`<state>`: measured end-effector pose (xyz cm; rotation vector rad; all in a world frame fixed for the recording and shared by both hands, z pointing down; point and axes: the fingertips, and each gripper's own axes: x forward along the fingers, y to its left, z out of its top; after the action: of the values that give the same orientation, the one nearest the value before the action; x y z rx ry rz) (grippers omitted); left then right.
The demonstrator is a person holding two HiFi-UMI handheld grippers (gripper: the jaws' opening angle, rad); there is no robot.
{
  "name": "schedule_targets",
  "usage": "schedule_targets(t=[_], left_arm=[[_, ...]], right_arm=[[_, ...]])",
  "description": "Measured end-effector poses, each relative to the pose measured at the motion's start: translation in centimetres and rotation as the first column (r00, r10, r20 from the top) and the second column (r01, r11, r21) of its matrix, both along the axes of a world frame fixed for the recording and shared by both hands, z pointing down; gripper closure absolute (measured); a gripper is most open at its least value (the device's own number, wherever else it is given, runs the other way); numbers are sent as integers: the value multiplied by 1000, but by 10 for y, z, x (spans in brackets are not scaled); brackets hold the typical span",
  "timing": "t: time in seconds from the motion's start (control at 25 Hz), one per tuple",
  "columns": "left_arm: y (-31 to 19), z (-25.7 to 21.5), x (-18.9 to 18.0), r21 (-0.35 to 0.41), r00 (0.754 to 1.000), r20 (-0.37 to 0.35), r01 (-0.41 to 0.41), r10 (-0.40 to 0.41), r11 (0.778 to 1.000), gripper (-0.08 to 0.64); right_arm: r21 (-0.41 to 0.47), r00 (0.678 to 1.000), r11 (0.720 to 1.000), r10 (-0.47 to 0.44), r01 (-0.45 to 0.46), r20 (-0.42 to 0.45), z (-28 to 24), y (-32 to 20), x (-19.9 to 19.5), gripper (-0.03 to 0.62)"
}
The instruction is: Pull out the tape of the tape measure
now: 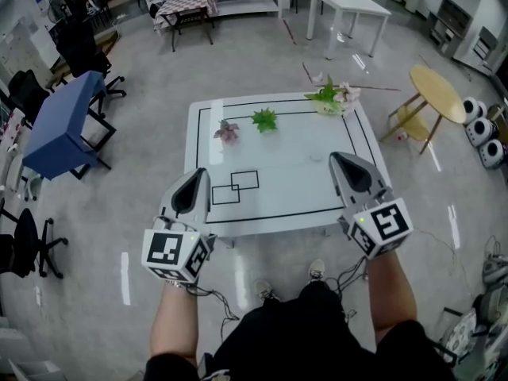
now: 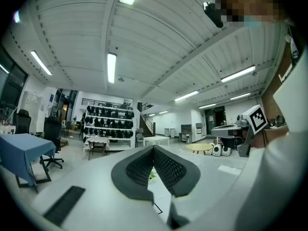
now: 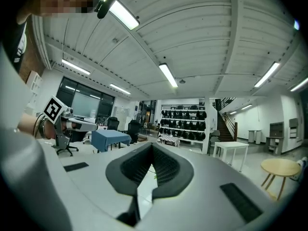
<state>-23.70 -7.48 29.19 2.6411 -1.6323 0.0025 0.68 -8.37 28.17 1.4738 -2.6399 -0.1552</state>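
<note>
I cannot pick out the tape measure in any view. If it lies on the bench (image 1: pixel 302 181), it is too small to tell, and neither hand-held gripper has it.

The left hand-held gripper (image 1: pixel 197 178) and the right hand-held gripper (image 1: pixel 336 159) are held up level over the near edge of the bench, well apart. Each has its jaws closed together at the tips with nothing between them.

Both gripper views look out across the room. They catch the bench only as a pale sliver through the gap under the closed jaws. The person's forearms are cut off at the bottom of the head view.

The only print I can see is the black-and-white square pattern on each marker cube (image 1: pixel 175 252).

On the bench a black border runs round the top, and two small overlapping rectangles (image 1: pixel 236 187) are drawn just beyond the left hand-held gripper. Further back stand a pinkish plant (image 1: pixel 226 131) and a green plant (image 1: pixel 264 119). A flower sprig (image 1: pixel 333 98) lies at the far right corner.
</note>
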Motion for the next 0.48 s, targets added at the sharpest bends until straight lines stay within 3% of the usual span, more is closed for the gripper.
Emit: schedule_targets(t=[0.24,0.48], left_arm=[[22,-3,17,5,1000,8,-22,22,1000,557],[51,2,57,-22,999,0,-34,34,999,557]], right_arm=[[-12,1000,1000,10,-10,25,-4,17,17,595],[-34,998,999,2,0,66,-6,36,48,595]])
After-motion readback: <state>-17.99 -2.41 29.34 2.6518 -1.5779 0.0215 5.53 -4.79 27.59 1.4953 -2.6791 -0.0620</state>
